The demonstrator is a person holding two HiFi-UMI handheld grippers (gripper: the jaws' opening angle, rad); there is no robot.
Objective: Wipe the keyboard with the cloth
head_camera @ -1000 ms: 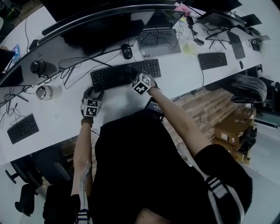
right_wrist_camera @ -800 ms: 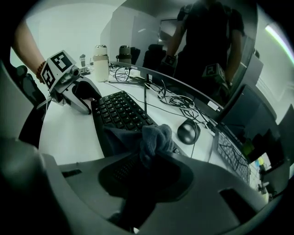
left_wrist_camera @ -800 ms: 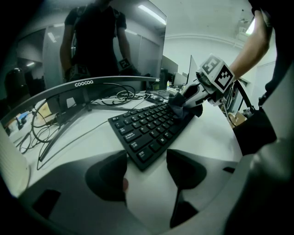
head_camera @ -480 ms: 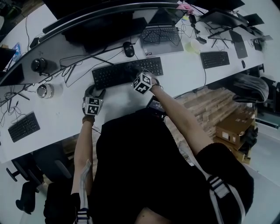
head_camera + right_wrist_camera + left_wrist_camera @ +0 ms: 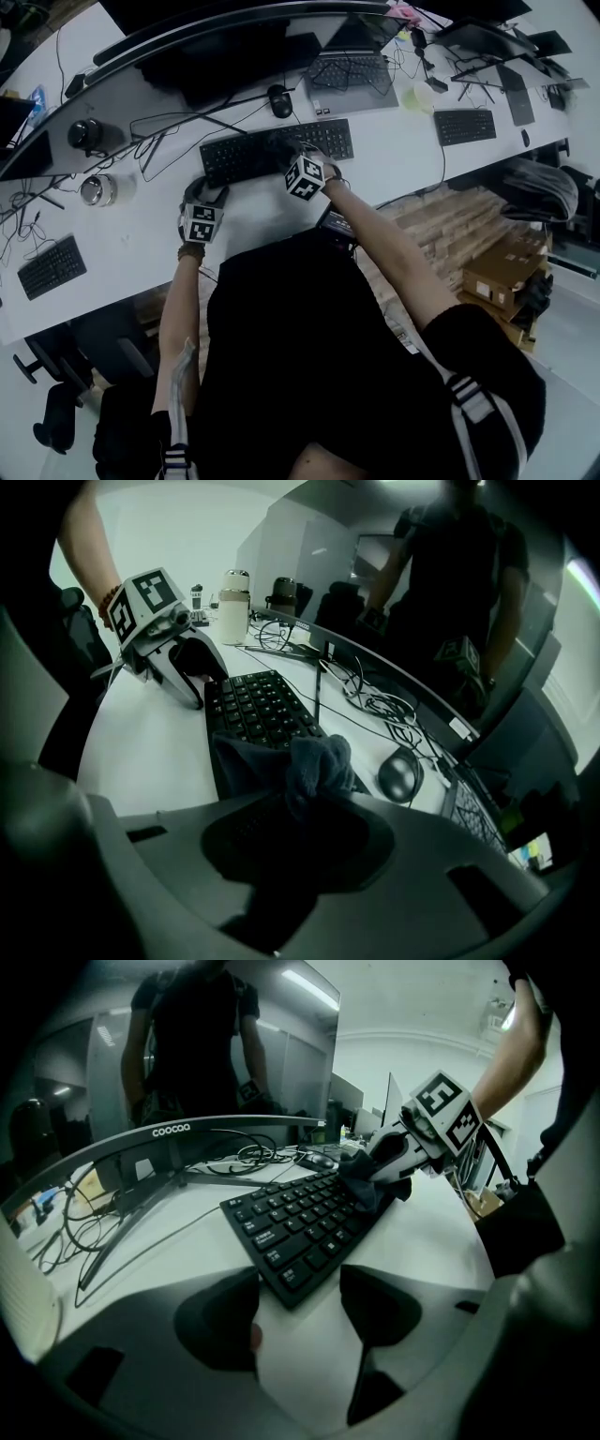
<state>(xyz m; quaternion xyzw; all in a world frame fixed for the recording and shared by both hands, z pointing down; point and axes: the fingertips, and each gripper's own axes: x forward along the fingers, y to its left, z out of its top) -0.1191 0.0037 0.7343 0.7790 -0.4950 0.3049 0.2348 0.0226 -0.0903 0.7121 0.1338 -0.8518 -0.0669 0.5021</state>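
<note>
A black keyboard (image 5: pixel 262 155) lies on the white desk (image 5: pixel 122 244) in front of a curved monitor. My right gripper (image 5: pixel 296 157) is shut on a dark cloth (image 5: pixel 305 761), which it presses on the keys near the keyboard's middle. In the left gripper view the cloth (image 5: pixel 370 1185) and the right gripper (image 5: pixel 398 1152) show at the keyboard's far end (image 5: pixel 300 1222). My left gripper (image 5: pixel 298 1302) stands open on the desk, its jaws astride the keyboard's near left corner. In the right gripper view the left gripper (image 5: pixel 187 672) sits at the keyboard's (image 5: pixel 258 710) far end.
A mouse (image 5: pixel 279 100), loose cables (image 5: pixel 169 131) and the curved monitor (image 5: pixel 234 52) lie behind the keyboard. A laptop (image 5: pixel 352 75) sits to the back right. Other keyboards (image 5: pixel 52 267) (image 5: pixel 466 125) lie at both sides. A round can (image 5: pixel 98 190) is to the left. A white flask (image 5: pixel 232 607) stands beyond the left gripper.
The right gripper has edged slightly left along the keyboard with the cloth and rolled a little. The left gripper has kept still.
</note>
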